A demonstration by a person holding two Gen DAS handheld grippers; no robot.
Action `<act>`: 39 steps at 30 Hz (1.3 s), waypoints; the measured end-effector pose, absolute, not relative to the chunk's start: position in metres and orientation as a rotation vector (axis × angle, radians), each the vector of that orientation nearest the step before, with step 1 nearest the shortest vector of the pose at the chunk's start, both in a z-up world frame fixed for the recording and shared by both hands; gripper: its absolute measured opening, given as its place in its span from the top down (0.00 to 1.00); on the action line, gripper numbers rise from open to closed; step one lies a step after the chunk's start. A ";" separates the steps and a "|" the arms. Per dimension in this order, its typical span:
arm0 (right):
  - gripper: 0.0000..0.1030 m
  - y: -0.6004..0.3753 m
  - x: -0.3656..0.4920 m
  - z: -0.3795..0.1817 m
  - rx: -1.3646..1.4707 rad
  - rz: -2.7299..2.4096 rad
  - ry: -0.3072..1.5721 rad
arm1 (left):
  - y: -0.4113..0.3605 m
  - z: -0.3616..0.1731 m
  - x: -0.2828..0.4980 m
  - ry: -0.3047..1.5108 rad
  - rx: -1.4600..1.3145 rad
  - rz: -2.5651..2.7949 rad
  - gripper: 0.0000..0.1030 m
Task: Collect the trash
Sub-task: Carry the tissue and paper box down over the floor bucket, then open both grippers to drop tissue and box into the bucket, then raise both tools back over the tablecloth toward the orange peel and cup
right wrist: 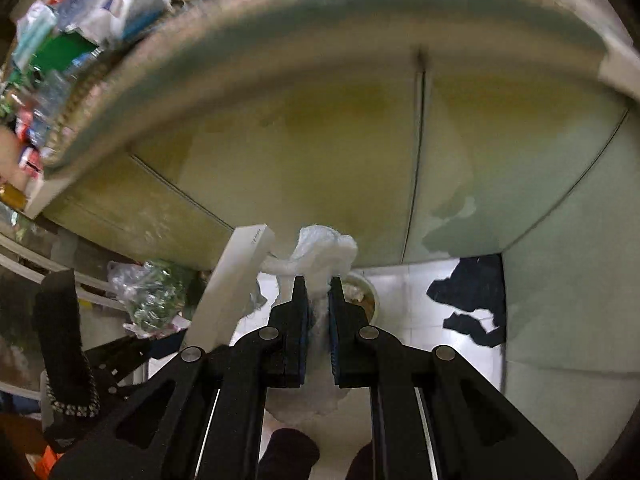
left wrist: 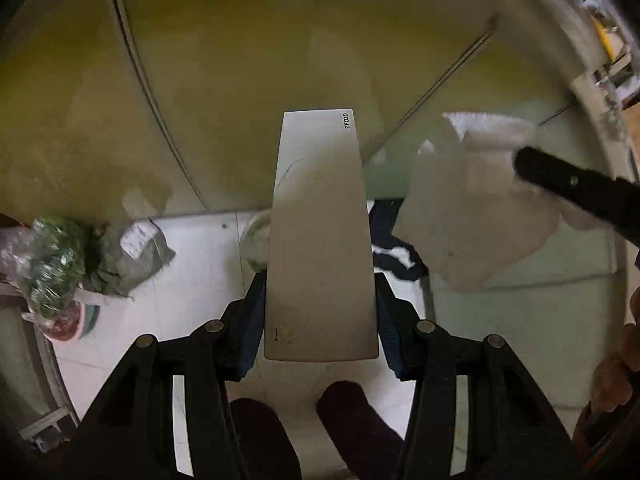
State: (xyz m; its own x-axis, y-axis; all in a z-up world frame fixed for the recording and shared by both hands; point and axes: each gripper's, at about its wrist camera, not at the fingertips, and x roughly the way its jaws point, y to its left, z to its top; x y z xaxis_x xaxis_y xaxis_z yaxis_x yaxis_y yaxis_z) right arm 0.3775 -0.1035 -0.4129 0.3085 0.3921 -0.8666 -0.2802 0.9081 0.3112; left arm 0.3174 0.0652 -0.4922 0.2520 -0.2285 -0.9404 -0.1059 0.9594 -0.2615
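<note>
My left gripper (left wrist: 320,312) is clamped on a flat white box (left wrist: 320,240), its blue-padded fingers (left wrist: 390,340) pressing the two long sides near the lower end; the box runs up the middle of the left wrist view and carries small black print at its upper right corner. My right gripper (right wrist: 318,308) is pressed almost together, pinching a crumpled white plastic bag (right wrist: 324,252) whose bunched top pokes out above the fingertips at the centre of the right wrist view, with more of it hanging below the pads. In the left wrist view that same bag shows as a pale blurred sheet at centre right, with the black tip of my right gripper over its upper right part. Both views look steeply down at a white tiled floor (left wrist: 192,280) in front of yellowish-green cabinet doors (left wrist: 240,60). A round bowl (right wrist: 366,296) sits on the floor just behind my right gripper's fingertips, partly hidden by them. A dark blue cloth (right wrist: 472,300) lies on the tiles at lower right of the right wrist view. At the left edge of the left wrist view sits a clear bag of green stuff (left wrist: 52,272), with a grey crumpled parcel (left wrist: 128,256) just beside it. The upper left of the right wrist view shows a blurred bench (right wrist: 168,80) crowded with packets and bottles.
</note>
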 end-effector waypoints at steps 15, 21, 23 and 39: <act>0.92 -0.059 0.410 -0.613 0.081 0.500 1.274 | 0.084 -0.720 0.340 1.455 -0.301 -0.087 0.52; 0.79 -0.048 0.414 -0.637 0.059 0.545 1.296 | 0.094 -0.756 0.359 1.435 -0.383 -0.044 0.50; 0.61 -0.049 0.415 -0.640 0.051 0.534 1.311 | 0.098 -0.767 0.363 1.456 -0.394 -0.025 0.49; 0.58 -0.073 0.397 -0.526 0.001 0.444 1.286 | 0.088 -0.599 0.344 1.372 -0.308 -0.028 0.49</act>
State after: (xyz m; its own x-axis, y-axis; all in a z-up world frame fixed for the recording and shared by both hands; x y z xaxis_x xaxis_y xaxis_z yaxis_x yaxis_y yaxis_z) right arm 0.3969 -0.0729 -0.5260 0.2083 0.3195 -0.9244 -0.3189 0.9157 0.2446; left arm 0.3443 0.0877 -0.5995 0.2036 -0.1982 -0.9588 -0.1588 0.9596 -0.2322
